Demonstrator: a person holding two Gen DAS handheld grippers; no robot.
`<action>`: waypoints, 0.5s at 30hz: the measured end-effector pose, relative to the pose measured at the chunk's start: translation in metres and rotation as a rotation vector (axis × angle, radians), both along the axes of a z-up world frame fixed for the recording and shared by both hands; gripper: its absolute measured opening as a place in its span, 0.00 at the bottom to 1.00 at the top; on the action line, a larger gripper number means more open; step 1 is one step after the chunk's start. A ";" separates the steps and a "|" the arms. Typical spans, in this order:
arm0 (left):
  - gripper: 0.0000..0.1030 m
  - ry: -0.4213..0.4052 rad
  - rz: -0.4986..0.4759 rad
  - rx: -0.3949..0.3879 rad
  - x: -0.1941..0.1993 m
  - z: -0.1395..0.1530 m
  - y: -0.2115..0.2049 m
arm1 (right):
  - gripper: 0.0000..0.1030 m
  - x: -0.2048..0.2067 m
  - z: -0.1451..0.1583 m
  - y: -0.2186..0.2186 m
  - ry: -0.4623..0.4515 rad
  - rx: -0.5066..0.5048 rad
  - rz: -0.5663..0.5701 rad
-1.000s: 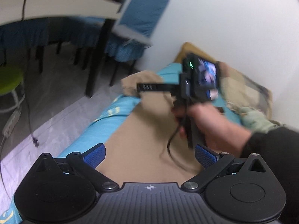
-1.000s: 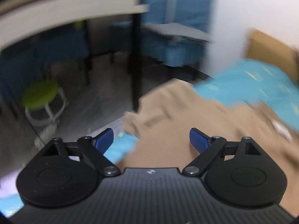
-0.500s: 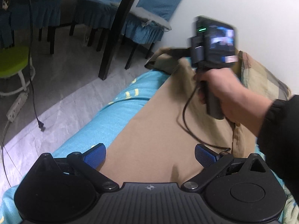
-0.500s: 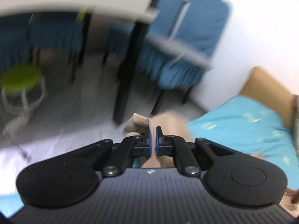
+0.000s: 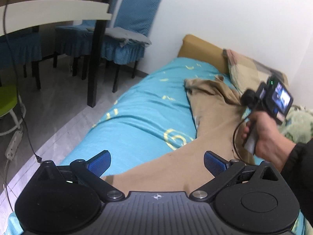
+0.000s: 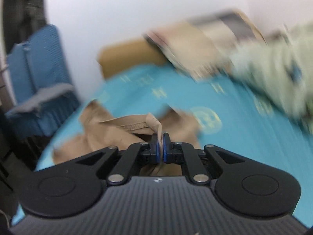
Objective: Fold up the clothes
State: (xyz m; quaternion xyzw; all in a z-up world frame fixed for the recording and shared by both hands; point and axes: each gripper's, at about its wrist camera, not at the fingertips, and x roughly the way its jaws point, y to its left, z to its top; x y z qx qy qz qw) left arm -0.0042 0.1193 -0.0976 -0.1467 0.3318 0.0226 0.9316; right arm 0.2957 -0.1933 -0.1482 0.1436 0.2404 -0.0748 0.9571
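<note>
One tan, soft cotton garment (image 5: pixel 211 117) lies stretched along the bed, over a turquoise bedsheet with yellow motifs (image 5: pixel 140 113). Its far end is bunched and rumpled near the head of the bed, and its near end spreads flat under the left tongs (image 5: pixel 156 161). The right tongs (image 6: pixel 160 149) are pinched together on a stitched hem of that garment, a small fold of tan cloth sticking up between the blue pads (image 6: pixel 156 150); the right wrist view is heavily blurred. From the left wrist view, the person's right hand (image 5: pixel 264 131) grips the handle of that tool above the cloth, its small screen lit. The left tongs stand wide apart, holding nothing, with the tan fabric just beyond and between the blue pads.

Beside the garment's far end a patchwork pillow (image 5: pixel 246 68) leans on the mustard headboard (image 5: pixel 203 51). Off the bed's left side stand a blue-covered dining chair (image 5: pixel 133 23), a dark-legged white surface (image 5: pixel 54 13) and a green stool (image 5: pixel 7 99).
</note>
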 end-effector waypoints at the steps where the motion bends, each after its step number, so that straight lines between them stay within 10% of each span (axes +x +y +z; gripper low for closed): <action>1: 0.99 0.013 -0.003 0.002 0.003 -0.003 -0.001 | 0.11 0.001 -0.010 -0.008 0.026 0.040 0.006; 3: 0.99 0.037 -0.002 0.006 0.011 -0.008 -0.001 | 0.26 0.001 -0.024 -0.018 0.071 0.092 0.022; 6: 0.99 0.063 -0.002 0.004 0.019 -0.015 -0.001 | 0.85 -0.017 -0.022 -0.022 0.050 0.093 0.081; 15: 0.99 0.073 -0.017 0.000 0.015 -0.012 -0.002 | 0.87 -0.104 0.040 -0.008 -0.021 -0.015 0.254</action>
